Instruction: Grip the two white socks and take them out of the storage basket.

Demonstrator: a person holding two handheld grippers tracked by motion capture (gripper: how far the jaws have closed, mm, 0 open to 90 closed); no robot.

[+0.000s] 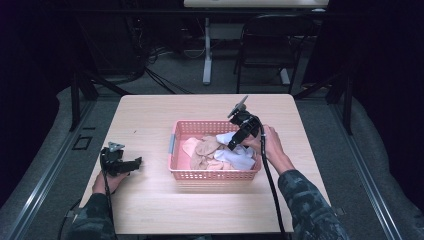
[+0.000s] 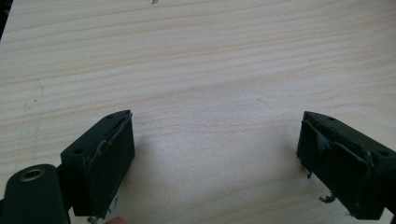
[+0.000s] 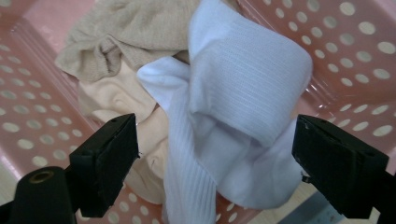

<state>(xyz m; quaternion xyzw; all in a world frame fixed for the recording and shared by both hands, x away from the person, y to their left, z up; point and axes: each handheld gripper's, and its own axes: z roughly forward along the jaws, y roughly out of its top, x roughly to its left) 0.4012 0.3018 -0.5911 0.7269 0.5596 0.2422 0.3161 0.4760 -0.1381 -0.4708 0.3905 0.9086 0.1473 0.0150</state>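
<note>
At nine o'clock on the wooden table, the left gripper rests low over bare wood, well apart from the pink basket. In the left gripper view its jaws stand wide apart with nothing between them, only the table's grain.

At the centre sits the perforated pink plastic basket, holding a heap of socks: beige and peach ones toward its nine o'clock side, a white ribbed sock toward three o'clock.

Further right, the right gripper tips down into the basket from about two o'clock, the person's right hand behind it. In the right gripper view its jaws are spread wide, and the white ribbed sock lies bunched between them, draped over the peach sock and the beige sock, against the basket wall. The jaws do not yet clamp the cloth.

The step in hand looks like reaching for the white sock to lift it from the basket. The next move calls for lowering the open jaws around a fold of the white sock alone, then closing firmly without catching the peach one beneath.

No brand, label or writing can be read anywhere.
</note>
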